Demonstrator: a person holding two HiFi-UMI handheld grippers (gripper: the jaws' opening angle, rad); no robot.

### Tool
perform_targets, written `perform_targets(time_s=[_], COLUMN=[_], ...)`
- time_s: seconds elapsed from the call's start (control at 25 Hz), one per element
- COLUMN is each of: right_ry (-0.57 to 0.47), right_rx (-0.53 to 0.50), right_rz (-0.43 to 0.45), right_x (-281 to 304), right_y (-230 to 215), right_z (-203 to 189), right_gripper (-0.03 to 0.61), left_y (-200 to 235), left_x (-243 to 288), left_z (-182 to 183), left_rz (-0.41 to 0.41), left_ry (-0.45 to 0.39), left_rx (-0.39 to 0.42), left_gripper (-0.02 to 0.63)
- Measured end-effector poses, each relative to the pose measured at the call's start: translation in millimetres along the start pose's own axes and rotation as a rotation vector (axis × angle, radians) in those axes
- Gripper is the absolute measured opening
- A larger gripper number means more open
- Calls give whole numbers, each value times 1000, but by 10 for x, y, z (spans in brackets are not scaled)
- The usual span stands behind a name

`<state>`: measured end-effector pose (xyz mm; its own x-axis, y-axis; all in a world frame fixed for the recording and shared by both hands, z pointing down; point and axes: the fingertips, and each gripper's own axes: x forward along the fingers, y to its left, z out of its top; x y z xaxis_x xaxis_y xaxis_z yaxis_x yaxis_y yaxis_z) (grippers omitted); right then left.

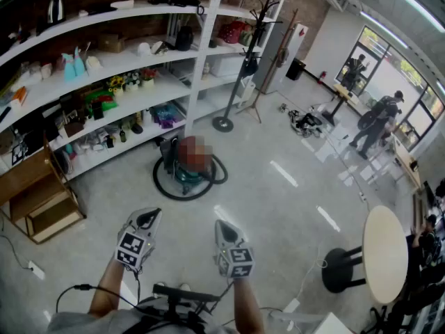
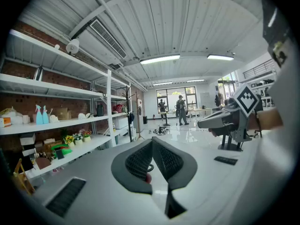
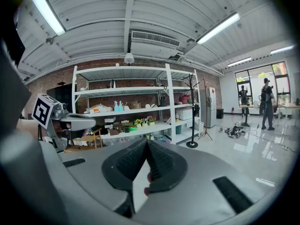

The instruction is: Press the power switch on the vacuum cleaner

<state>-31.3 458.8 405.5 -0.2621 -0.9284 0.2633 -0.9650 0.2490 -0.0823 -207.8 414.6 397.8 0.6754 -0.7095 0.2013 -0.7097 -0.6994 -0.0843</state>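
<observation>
Black-and-white marker cubes top the two claws, held side by side above the floor at the near edge of the head view. The left claw (image 1: 147, 218) has its jaws closed tip to tip with nothing between them, and the right claw (image 1: 224, 228) is closed and empty in the same way.

Below and ahead spreads a pale grey floor (image 1: 278, 207), glossy enough to mirror the ceiling lights. The vacuum cleaner (image 1: 184, 179) stands on it ahead of both claws and well apart from them, ringed by its black hose (image 1: 161, 185), just in front of the shelving.

To the left sits a wooden step unit (image 1: 38, 200). To the right are a round table (image 1: 386, 255) and a black stool (image 1: 342, 270).

Beyond the vacuum, long white shelves (image 1: 139, 61) loaded with small goods line a brick wall, with a black coat stand (image 1: 240, 68) beside them. Farthest off, people (image 1: 379, 117) stand near tall windows (image 1: 417, 82).
</observation>
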Motion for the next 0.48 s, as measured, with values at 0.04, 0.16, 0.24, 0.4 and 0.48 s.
perform_targets(time_s=[0.04, 0.16, 0.24, 0.4, 0.48], right_ry=[-10, -28, -25, -28, -21], right_rx=[3, 6, 0, -2, 2], right_rz=[-3, 1, 11, 15, 16], right_x=[-14, -43, -52, -88, -112], right_y=[-27, -77, -99, -211, -262], right_z=[3, 9, 7, -9, -33], right_gripper=[12, 12, 12, 12, 12], left_y=[-16, -58, -83, -162, -202], left_x=[5, 22, 49, 119, 140], left_z=[-1, -13, -16, -16, -11], left_rz=[1, 4, 5, 11, 17], left_ry=[1, 3, 1, 3, 5], left_rx=[-1, -2, -4, -4, -3], left_gripper=[6, 6, 6, 6, 6])
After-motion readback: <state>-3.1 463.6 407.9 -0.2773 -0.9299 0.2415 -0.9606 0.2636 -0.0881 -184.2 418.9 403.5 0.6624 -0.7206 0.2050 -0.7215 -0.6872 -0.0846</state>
